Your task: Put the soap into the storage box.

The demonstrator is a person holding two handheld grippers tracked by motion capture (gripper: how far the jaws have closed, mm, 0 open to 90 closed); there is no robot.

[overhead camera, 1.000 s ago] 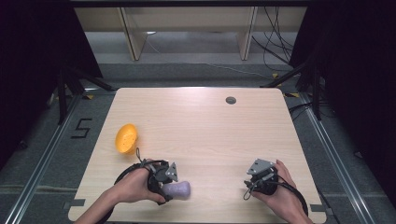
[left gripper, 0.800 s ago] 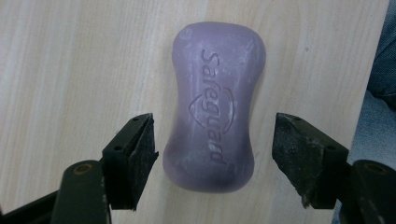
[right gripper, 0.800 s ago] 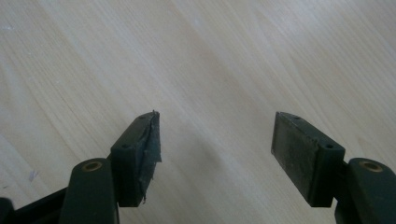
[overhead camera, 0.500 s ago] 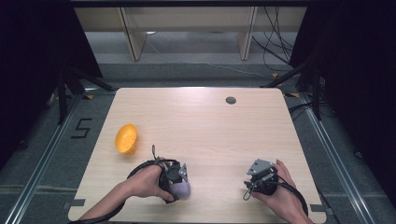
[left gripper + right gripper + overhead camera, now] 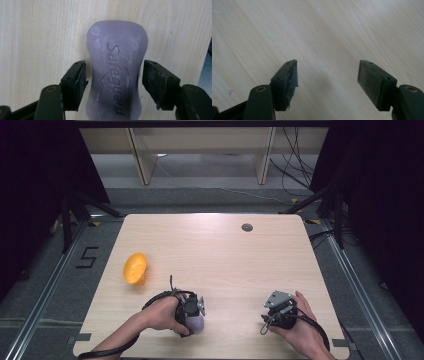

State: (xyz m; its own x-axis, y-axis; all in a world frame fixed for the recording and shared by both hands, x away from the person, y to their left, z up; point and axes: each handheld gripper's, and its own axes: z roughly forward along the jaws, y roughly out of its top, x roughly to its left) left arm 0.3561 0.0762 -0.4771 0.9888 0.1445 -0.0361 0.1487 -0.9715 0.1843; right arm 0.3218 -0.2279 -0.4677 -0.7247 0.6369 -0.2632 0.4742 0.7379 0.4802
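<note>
Between the jaws of the left gripper point(image 5: 114, 82) lies the purple soap bar point(image 5: 117, 67), flat on the table point(image 5: 225, 255); jaws have just been closing, a thin gap remaining each side, pads not yet touching. Step: grasping. Next: close until both pads bear on the bar's waist, then lift. Right gripper point(image 5: 327, 82) rests wide open, empty, well right of the bar.

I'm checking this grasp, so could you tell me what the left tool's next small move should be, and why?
Probably to finish closing. The left tool straddles the narrow waist of the purple Safeguard soap bar, which lies flat on the wooden table. Its jaws have just been closing, yet a thin gap shows at each pad, so the bar isn't gripped. It looks roughly centred, so no shift seems needed.
</note>
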